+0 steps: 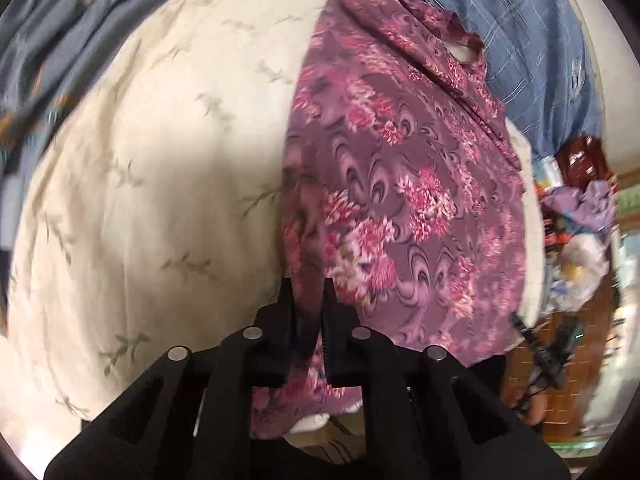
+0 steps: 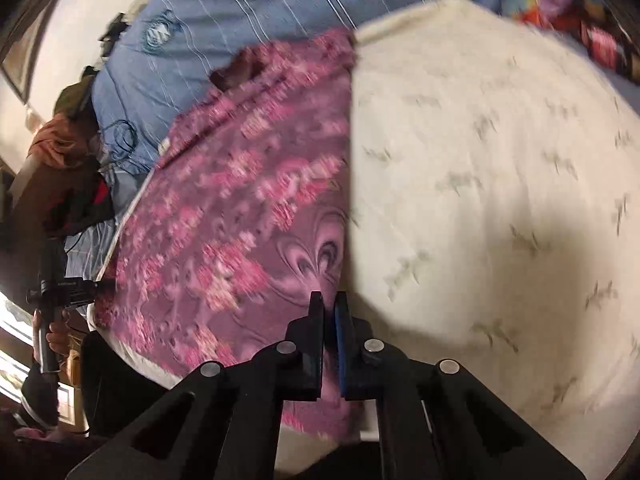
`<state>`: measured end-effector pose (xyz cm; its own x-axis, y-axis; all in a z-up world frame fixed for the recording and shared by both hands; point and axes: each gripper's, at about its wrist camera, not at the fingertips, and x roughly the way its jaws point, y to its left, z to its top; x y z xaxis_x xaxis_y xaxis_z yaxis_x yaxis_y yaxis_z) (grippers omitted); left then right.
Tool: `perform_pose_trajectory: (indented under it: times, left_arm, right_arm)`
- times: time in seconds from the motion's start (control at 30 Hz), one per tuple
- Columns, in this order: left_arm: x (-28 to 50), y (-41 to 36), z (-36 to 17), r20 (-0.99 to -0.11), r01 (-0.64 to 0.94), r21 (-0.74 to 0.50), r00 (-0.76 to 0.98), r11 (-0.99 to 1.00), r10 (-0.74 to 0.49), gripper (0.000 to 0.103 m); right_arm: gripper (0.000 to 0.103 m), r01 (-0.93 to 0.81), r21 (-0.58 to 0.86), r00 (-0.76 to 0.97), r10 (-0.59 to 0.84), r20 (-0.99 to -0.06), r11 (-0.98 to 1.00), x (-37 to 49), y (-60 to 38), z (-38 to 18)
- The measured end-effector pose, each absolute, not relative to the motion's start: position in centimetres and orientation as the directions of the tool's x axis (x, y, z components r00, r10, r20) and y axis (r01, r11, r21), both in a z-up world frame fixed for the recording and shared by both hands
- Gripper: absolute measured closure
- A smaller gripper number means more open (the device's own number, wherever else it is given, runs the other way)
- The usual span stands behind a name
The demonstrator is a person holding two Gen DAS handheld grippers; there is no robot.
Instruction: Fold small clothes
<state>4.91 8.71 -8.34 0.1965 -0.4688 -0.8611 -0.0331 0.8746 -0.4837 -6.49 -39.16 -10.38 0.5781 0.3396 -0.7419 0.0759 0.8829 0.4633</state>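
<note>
Purple floral fabric, thin and softly creased, is the small garment [image 1: 404, 200] in the left wrist view; it lies on a cream quilted bed cover [image 1: 160, 184] stitched with faint leaf sprigs, reaching the cover's near edge; the black left gripper [image 1: 307, 286] has its jaws pinched together on the garment's near hem. Right wrist view, blurred: the same garment [image 2: 240, 216] lies along the cover's [image 2: 480, 184] near edge, its edge clamped in the nearly closed right gripper [image 2: 329, 300]; blue striped bedding [image 2: 256, 12] lies beyond.
</note>
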Motion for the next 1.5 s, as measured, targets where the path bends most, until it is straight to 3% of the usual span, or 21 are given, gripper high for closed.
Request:
perform_pose_trajectory:
  times: [0.03, 0.1, 0.17, 0.2, 0.27, 0.3, 0.33, 0.37, 0.5, 0.7, 0.87, 0.93, 0.97, 1.0, 1.03, 1.07, 1.13, 1.17, 1.2, 1.5]
  left_arm:
    - [4.7, 9.0, -8.5, -0.855, -0.03, -0.499, 0.184, 0.866, -0.486, 0.084]
    - [4.3, 9.0, -8.7, -0.837, -0.01, -0.532, 0.161, 0.847, -0.523, 0.056]
    - [4.2, 8.3, -8.7, -0.812, 0.012, -0.568, 0.153, 0.823, -0.563, 0.037]
    - [4.1, 7.8, -8.6, -0.81, 0.028, -0.571, 0.145, 0.82, -0.569, 0.032]
    - [3.7, 6.7, -8.4, -0.829, 0.071, -0.533, 0.155, 0.843, -0.537, 0.036]
    - [3.6, 6.3, -8.2, -0.83, 0.104, -0.525, 0.159, 0.845, -0.535, 0.069]
    - [3.4, 5.7, -8.3, -0.823, 0.135, -0.535, 0.14, 0.834, -0.55, 0.09]
    - [3.4, 5.4, -8.7, -0.822, 0.134, -0.544, 0.114, 0.828, -0.558, 0.099]
    - [3.2, 6.3, -8.5, -0.793, 0.096, -0.584, 0.143, 0.806, -0.592, 0.099]
    - [3.2, 8.3, -6.5, -0.675, 0.063, -0.709, 0.229, 0.703, -0.701, 0.099]
    - [3.9, 8.0, -6.9, -0.689, 0.051, -0.699, 0.222, 0.713, -0.69, 0.099]
    - [3.8, 7.4, -7.8, -0.722, 0.059, -0.67, 0.182, 0.74, -0.667, 0.091]
    - [3.8, 7.2, -8.2, -0.735, 0.065, -0.658, 0.164, 0.75, -0.658, 0.073]
    - [3.7, 7.0, -8.5, -0.745, 0.069, -0.648, 0.147, 0.758, -0.651, 0.046]
    - [3.6, 6.8, -8.9, -0.758, 0.07, -0.636, 0.134, 0.769, -0.639, 0.036]
    - [3.5, 6.6, -9.0, -0.761, 0.08, -0.63, 0.136, 0.772, -0.635, 0.035]
    - [3.4, 6.3, -8.8, -0.768, 0.101, -0.615, 0.144, 0.782, -0.623, 0.037]
    - [3.4, 6.2, -8.6, -0.758, 0.11, -0.625, 0.15, 0.773, -0.635, 0.064]
    - [3.5, 6.2, -8.6, -0.748, 0.115, -0.638, 0.145, 0.761, -0.648, 0.1]
    - [5.2, 7.9, -5.0, -0.581, 0.071, -0.784, 0.266, 0.616, -0.769, 0.099]
  right_arm:
    - [0.089, 0.073, 0.48, 0.574, 0.357, -0.737, 0.874, -6.7, -39.2, -10.5]
    - [0.073, 0.066, 0.523, 0.564, 0.401, -0.722, 0.849, -7.1, -39.2, -10.8]
    - [0.069, 0.045, 0.529, 0.56, 0.417, -0.716, 0.847, -7.4, -38.5, -10.9]
    - [0.068, 0.025, 0.521, 0.547, 0.424, -0.722, 0.853, -7.3, -38.0, -10.9]
    - [0.07, -0.016, 0.491, 0.528, 0.424, -0.736, 0.871, -7.3, -37.0, -10.8]
    - [0.084, -0.035, 0.472, 0.519, 0.42, -0.744, 0.881, -7.1, -36.5, -10.6]
    - [0.093, -0.055, 0.471, 0.507, 0.431, -0.746, 0.88, -6.9, -36.3, -10.6]
    - [0.095, -0.06, 0.477, 0.501, 0.44, -0.745, 0.877, -6.7, -36.2, -10.7]
    - [0.095, -0.069, 0.574, 0.521, 0.52, -0.677, 0.816, -6.8, -37.1, -10.0]
    - [0.095, -0.06, 0.697, 0.584, 0.592, -0.556, 0.714, -7.1, -38.6, -8.9]
    - [0.088, -0.008, 0.662, 0.544, 0.559, -0.627, 0.75, -6.2, -38.7, -9.9]
    - [0.08, 0.019, 0.633, 0.506, 0.539, -0.674, 0.774, -6.3, -38.5, -10.8]
    - [0.07, 0.02, 0.633, 0.494, 0.543, -0.68, 0.774, -6.4, -38.4, -11.1]
    - [0.064, 0.017, 0.638, 0.489, 0.55, -0.677, 0.77, -6.6, -38.3, -11.3]
    - [0.062, 0.006, 0.641, 0.489, 0.557, -0.671, 0.768, -6.7, -38.1, -11.3]
    - [0.06, -0.007, 0.634, 0.489, 0.556, -0.673, 0.774, -6.8, -37.8, -11.2]
    - [0.061, -0.035, 0.608, 0.481, 0.546, -0.685, 0.793, -6.6, -37.2, -11.1]
    - [0.079, -0.05, 0.583, 0.479, 0.532, -0.699, 0.811, -6.6, -36.9, -10.9]
    - [0.094, -0.064, 0.551, 0.486, 0.508, -0.711, 0.832, -6.5, -36.6, -10.5]
    - [0.095, -0.122, 0.704, 0.621, 0.607, -0.495, 0.699, -4.9, -38.1, -5.9]
